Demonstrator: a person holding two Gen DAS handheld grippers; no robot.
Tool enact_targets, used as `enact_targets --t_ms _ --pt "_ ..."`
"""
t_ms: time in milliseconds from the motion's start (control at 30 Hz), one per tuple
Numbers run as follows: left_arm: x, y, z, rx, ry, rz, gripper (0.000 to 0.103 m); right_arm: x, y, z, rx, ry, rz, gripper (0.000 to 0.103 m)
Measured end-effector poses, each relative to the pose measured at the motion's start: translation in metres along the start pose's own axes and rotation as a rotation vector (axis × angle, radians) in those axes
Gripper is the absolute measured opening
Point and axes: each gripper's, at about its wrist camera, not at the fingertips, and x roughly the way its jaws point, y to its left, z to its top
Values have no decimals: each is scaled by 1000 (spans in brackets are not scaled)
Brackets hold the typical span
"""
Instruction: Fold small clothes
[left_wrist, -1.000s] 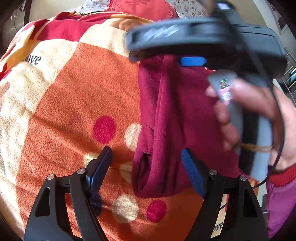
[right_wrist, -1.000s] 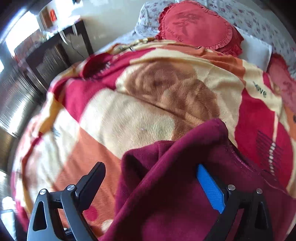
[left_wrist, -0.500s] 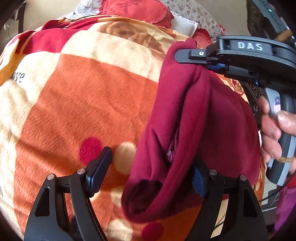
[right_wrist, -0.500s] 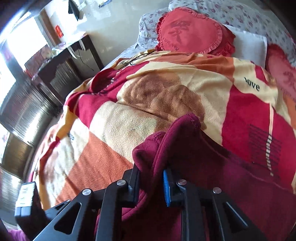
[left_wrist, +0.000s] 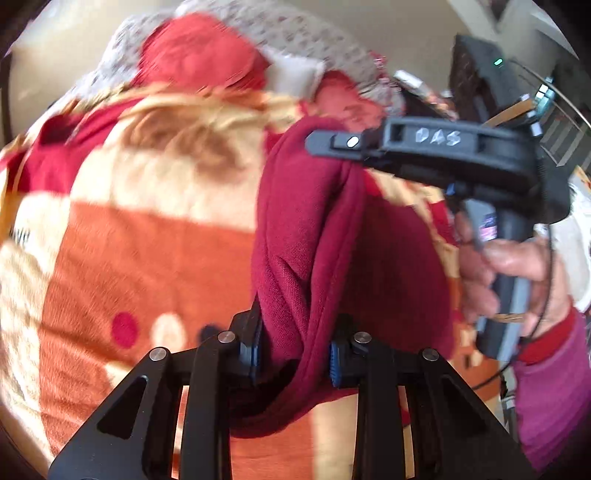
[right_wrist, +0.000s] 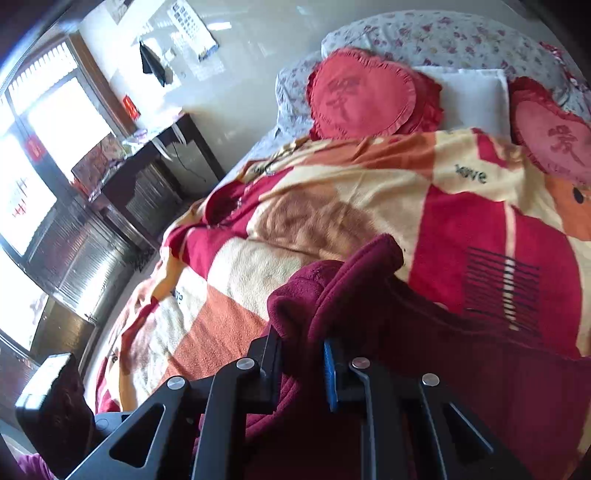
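A dark red fleece garment (left_wrist: 306, 236) hangs bunched between my two grippers above the bed. My left gripper (left_wrist: 293, 354) is shut on its lower folded edge. My right gripper (right_wrist: 303, 362) is shut on another bunched edge of the garment (right_wrist: 332, 291). In the left wrist view the right gripper (left_wrist: 332, 142) shows at the upper right, clamped on the garment's top, with the hand on its handle. The rest of the garment drapes down toward the blanket.
A patterned orange, cream and red blanket (right_wrist: 369, 206) covers the bed. Two red heart cushions (right_wrist: 362, 96) and a floral pillow (right_wrist: 443, 33) lie at the head. A dark desk (right_wrist: 147, 173) stands by the window, left of the bed.
My left gripper has shut on the garment's lower edge. My right gripper shut on the upper edge earlier. Both have lifted the garment off the blanket.
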Motion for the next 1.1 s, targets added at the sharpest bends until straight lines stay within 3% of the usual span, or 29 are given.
enact_targets --t_ms 167,367,567,633,667,733,767,833,967,1100 --pt "5 -62 16 92 1 -97 25 -63 -32 -2 31 -83 -22 16" --pt "51 -145 5 228 71 -144 25 -124 -92 -27 98 -139 -102 16" --pt "122 -187 -27 264 198 -116 25 -127 -163 -71 208 -64 -234 16" --pt "130 -194 -35 298 213 -82 26 -119 -185 -87 268 -33 -255 18" --pt "128 -197 -37 317 210 -78 28 -117 -199 -96 331 -20 -244 24" --pt "117 -201 -37 347 229 -95 41 -124 -213 -106 411 -56 -202 35" --pt "108 -200 -35 350 255 -123 42 -133 -217 -110 441 -93 -183 43" --pt "83 -197 -32 358 238 -168 43 -146 -219 -113 468 -127 -193 49" --pt "43 -179 -22 416 129 -83 44 -169 -200 -112 427 -170 -140 49" --pt "44 -145 -14 376 105 62 44 -172 -150 -105 291 -190 -56 49"
